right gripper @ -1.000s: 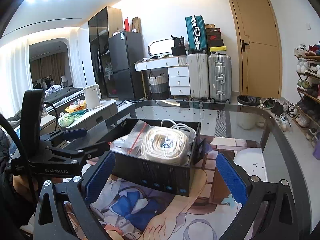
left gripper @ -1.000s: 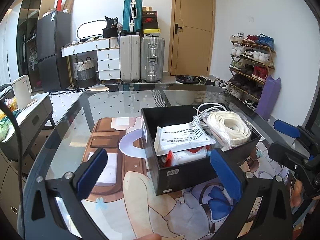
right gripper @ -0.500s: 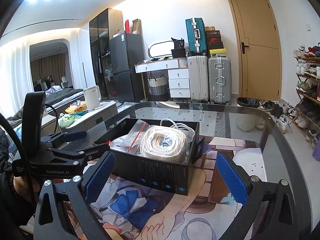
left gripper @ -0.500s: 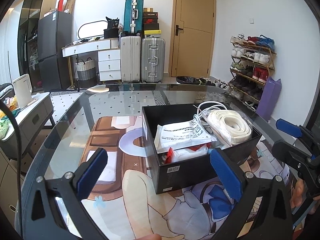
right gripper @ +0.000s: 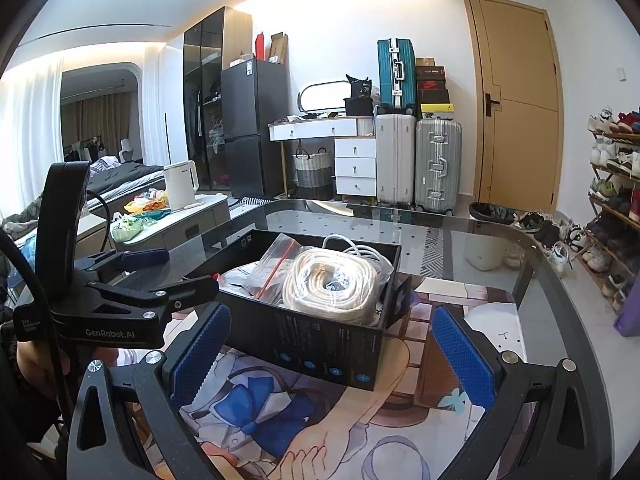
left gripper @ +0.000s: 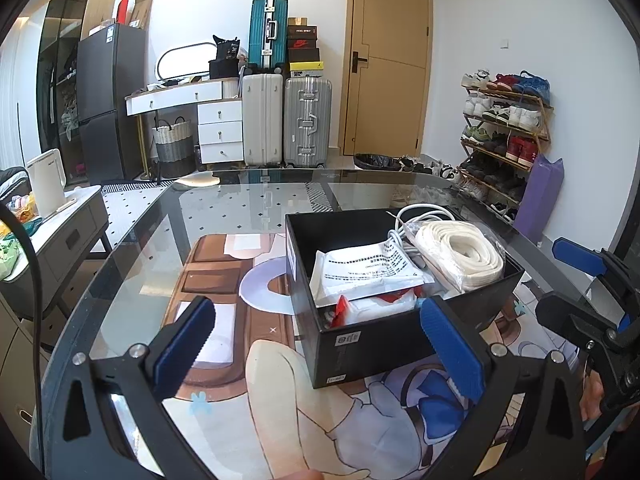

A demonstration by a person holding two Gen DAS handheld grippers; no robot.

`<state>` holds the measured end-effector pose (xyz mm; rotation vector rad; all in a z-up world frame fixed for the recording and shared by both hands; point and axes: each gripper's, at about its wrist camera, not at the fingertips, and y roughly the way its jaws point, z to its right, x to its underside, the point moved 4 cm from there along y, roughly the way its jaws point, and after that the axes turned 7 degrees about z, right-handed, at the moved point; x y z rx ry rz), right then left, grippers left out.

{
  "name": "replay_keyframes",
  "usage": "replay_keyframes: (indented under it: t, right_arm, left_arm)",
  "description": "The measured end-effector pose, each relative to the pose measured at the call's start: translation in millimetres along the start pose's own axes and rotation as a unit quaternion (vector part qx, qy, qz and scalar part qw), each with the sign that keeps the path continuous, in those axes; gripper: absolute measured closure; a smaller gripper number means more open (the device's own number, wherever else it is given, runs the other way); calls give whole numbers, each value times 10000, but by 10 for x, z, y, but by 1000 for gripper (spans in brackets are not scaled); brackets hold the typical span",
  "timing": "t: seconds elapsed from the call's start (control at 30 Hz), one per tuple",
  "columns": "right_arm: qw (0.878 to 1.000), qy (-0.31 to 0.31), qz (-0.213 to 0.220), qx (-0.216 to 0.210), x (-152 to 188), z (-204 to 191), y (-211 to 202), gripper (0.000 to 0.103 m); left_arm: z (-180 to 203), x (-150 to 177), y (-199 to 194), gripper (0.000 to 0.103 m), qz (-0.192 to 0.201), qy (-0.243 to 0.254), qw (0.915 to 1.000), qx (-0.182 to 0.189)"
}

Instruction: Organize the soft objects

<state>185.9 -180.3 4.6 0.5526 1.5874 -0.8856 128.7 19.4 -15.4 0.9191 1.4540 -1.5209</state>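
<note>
A black open box [left gripper: 384, 344] [right gripper: 320, 344] stands on the glass table over a cartoon-print mat. Inside lie a bagged coil of white rope [left gripper: 460, 256] [right gripper: 332, 284], a white printed pouch [left gripper: 364, 276], a white cable [left gripper: 416, 216] and a clear zip bag with a red strip [right gripper: 276, 264]. My left gripper [left gripper: 320, 352] hovers open just in front of the box, holding nothing. My right gripper [right gripper: 328, 356] is open too, facing the box's side, empty. Each gripper shows in the other's view, the right [left gripper: 588, 292] and the left [right gripper: 136, 280].
The mat [left gripper: 224, 280] covers the near part of the glass table [left gripper: 248, 200]. Beyond are suitcases [left gripper: 288, 116], a white drawer desk, a dark fridge, a wooden door, a shoe rack [left gripper: 504, 140] at right and a side cabinet with a kettle [right gripper: 180, 184] at left.
Both grippers have drawn back and risen slightly from the box, so it sits a little lower and farther in each view. Nothing was grasped or released.
</note>
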Motion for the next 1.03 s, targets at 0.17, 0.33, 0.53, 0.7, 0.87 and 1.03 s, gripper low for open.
replay_keyframes:
  t: [0.17, 0.33, 0.53, 0.7, 0.87, 1.03]
  right_arm:
    - [10000, 43, 24, 10, 3, 9, -25, 1]
    - [10000, 22, 31, 13, 1, 16, -27, 1]
    - [10000, 33, 30, 18, 3, 17, -29, 1]
    - [10000, 14, 26, 21, 8, 11, -33, 1]
    - [10000, 20, 26, 21, 8, 10, -32, 1]
    - [10000, 1, 16, 17, 9, 11, -31, 1]
  left_arm:
    - [6, 4, 3, 0, -17, 0, 10000, -14]
    - [7, 11, -1, 0, -34, 3, 10000, 0]
    - [13, 7, 2, 0, -35, 2, 10000, 0]
    - [12, 7, 8, 0, -46, 1, 10000, -4]
    - [14, 10, 13, 0, -51, -3, 10000, 6]
    - [25, 31, 13, 0, -45, 1, 10000, 17]
